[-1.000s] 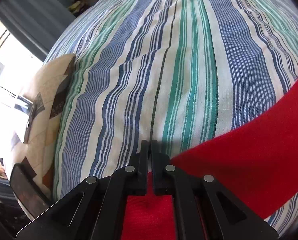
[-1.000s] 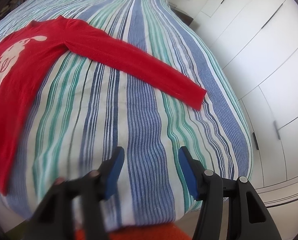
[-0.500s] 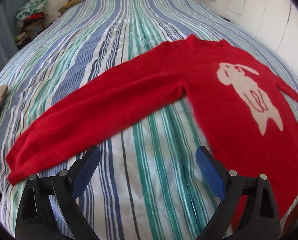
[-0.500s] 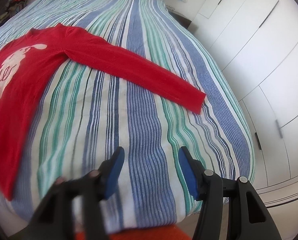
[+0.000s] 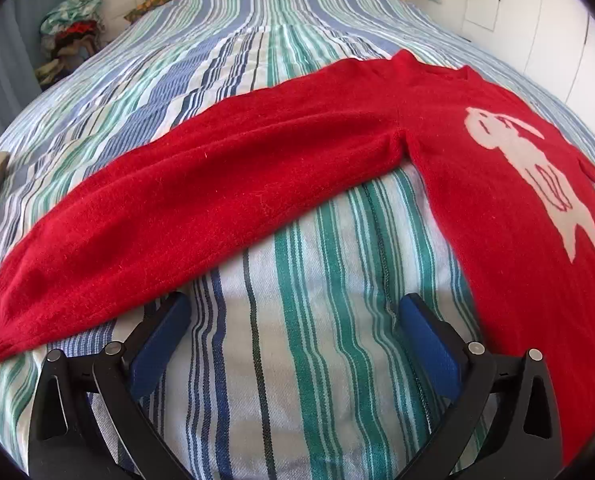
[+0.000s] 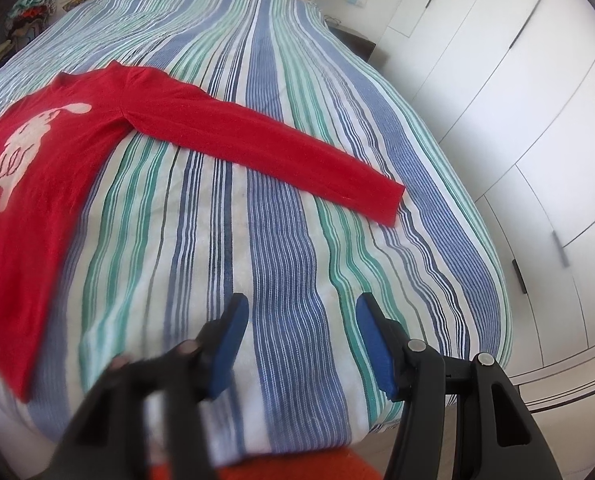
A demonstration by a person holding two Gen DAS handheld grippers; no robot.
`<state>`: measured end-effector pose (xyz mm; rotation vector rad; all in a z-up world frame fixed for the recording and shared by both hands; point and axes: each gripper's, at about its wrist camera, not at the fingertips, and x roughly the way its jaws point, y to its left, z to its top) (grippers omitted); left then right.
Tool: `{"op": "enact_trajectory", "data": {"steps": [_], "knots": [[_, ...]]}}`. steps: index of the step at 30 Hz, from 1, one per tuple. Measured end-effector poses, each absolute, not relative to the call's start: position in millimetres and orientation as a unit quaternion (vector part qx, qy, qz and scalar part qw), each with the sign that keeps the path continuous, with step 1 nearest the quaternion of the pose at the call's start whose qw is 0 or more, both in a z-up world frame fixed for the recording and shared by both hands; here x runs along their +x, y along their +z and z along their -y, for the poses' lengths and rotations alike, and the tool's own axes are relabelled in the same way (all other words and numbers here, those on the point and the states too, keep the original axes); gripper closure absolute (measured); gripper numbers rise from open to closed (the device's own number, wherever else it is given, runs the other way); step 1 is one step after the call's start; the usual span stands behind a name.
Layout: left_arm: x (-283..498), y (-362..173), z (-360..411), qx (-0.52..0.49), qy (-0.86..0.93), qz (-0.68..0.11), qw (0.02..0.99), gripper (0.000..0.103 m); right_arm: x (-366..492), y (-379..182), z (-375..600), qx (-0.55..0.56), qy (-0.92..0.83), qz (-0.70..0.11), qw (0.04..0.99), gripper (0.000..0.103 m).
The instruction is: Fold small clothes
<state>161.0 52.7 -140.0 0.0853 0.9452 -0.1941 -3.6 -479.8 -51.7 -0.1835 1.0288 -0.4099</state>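
You have bright, even daylight in both views, with soft shadows only. The white wardrobe doors (image 6: pixel 497 80) in the right wrist view look washed out. Fisheye distortion bulges the blue, green and white striped bedspread (image 5: pixel 297 360) into a dome and leaves dark corners. Your left wrist view is sharp; in the right, the black two-finger right gripper (image 6: pixel 301 340) shows its left finger (image 6: pixel 225 344) smeared, and the red knitted sweater (image 6: pixel 37 200) blurs near the edge.
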Motion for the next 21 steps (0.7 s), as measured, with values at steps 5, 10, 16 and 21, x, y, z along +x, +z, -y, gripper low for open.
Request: {"op": "enact_trajectory", "data": {"steps": [5, 10, 16, 21], "knots": [[160, -140, -52, 0.041, -0.092, -0.454, 0.885, 0.0, -5, -52, 478, -0.093, -0.192, -0.485, 0.848, 0.047], [160, -140, -52, 0.041, -0.092, -0.454, 0.885, 0.0, -5, -50, 486, -0.065, -0.191, -0.484, 0.851, 0.047], [160, -140, -52, 0.04, -0.092, -0.454, 0.886, 0.0, -8, -50, 480, -0.081, -0.192, -0.481, 0.852, 0.047], [160, -140, -52, 0.04, -0.092, -0.454, 0.885, 0.0, -11, -47, 489, -0.057, -0.188, -0.477, 0.857, 0.047]]}}
